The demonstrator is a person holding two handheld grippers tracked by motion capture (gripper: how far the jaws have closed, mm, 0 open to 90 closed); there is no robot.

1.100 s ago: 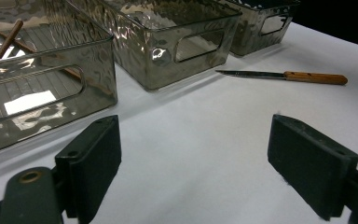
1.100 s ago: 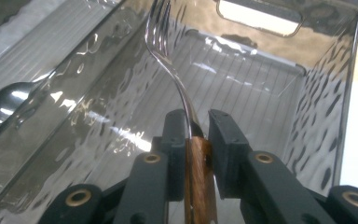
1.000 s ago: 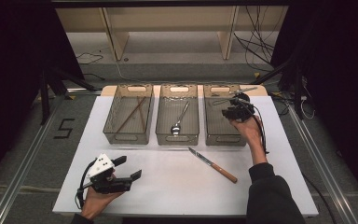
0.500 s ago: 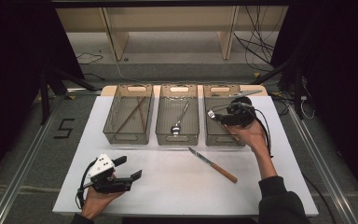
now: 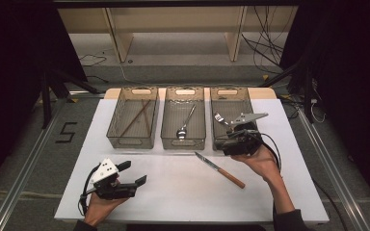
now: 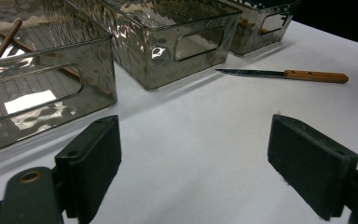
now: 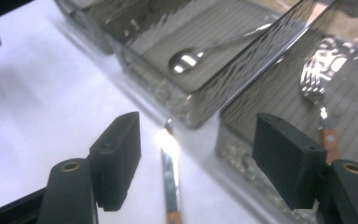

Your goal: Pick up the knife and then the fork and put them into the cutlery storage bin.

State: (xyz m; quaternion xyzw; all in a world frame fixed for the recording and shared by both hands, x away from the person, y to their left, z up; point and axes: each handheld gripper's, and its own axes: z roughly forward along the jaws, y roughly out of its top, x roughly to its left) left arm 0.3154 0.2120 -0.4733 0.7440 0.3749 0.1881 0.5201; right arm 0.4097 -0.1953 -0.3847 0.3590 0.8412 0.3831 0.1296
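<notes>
A: Which step is in hand?
B: The knife (image 5: 219,169), lying near the bench's front edge below the right-hand bin (image 5: 231,118), is being approached by the right gripper (image 7: 193,158), whose jaws have just been opening and stand spread, nothing between them.

A: And the next move?
B: The gripper must be lowered astride the handle. The left gripper (image 6: 205,163) is held spread and empty near the front-left corner. A "5" (image 5: 66,132) is marked on the floor.

Three bins (image 5: 133,123), one knife (image 5: 220,170)

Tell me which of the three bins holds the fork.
The right bin, nearest the right gripper: a fork lies in it. The middle bin holds a spoon, the left bin two brown sticks.
</notes>
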